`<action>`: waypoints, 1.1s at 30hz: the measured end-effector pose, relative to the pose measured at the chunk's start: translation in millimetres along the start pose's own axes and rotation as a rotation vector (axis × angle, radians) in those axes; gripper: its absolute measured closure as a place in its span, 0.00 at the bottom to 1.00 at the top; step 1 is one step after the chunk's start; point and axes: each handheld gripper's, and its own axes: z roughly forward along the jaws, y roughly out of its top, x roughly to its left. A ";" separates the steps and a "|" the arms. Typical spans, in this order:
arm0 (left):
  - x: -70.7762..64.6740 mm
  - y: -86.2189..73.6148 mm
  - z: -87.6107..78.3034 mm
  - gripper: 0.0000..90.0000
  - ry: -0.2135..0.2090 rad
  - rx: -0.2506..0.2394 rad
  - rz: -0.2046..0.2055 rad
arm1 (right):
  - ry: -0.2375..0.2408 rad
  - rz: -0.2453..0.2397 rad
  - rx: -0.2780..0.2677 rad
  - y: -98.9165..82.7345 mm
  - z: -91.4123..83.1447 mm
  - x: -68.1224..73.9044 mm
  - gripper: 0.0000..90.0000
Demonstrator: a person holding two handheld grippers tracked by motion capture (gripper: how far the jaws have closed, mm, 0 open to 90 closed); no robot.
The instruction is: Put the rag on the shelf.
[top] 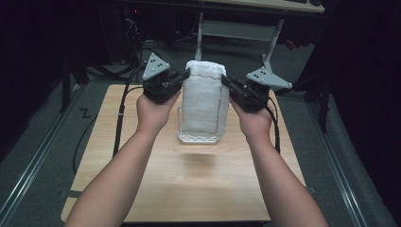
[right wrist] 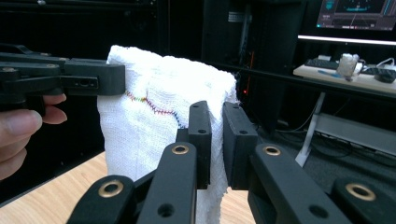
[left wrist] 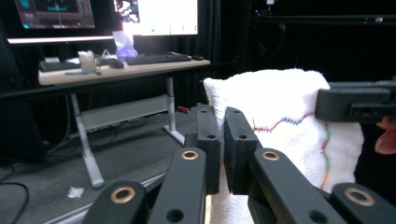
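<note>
- A white towel (top: 204,97) with a thin line of multicoloured stitching hangs stretched between the two tools, held up above the wooden counter (top: 189,184).
- The left tool (top: 185,74) has its jaws closed on the towel's upper left corner; in the left gripper view the two black jaws stand nearly together with a thin fold of the cloth (left wrist: 280,121) pinched between them.
- The right tool (top: 224,81) has its jaws closed on the towel's upper right corner; in the right gripper view the jaws likewise stand almost together, with the towel's edge (right wrist: 154,121) clamped between them.
- Each gripper view also shows the other tool farther off, gripping the opposite top corner of the cloth.
- The towel hangs upright, its top edge roughly level between the two tools and its lower part draping down in front of a clear plastic basket (top: 198,138).
- The basket sits on the counter near its middle, just below the towel; the cloth's lower end covers most of it, and whether the cloth touches it I cannot tell.
- The person's forearms come in from the near edge of the counter, one hand on each tool, cables trailing off behind.
- Beyond the counter stands a desk (left wrist: 116,70) with a keyboard (left wrist: 156,58) and lit monitors.
</note>
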 end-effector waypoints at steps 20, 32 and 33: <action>34.2 -15.4 47.2 0.96 0.073 0.045 -0.020 | -0.006 0.069 0.076 -11.6 61.8 -35.0 0.92; 48.9 -30.7 80.2 0.96 0.148 0.201 -0.003 | -0.020 0.053 0.143 -23.0 93.1 -50.2 0.91; 49.8 -34.1 83.1 0.96 0.153 0.223 -0.012 | -0.027 0.035 0.167 -24.8 97.0 -50.3 0.92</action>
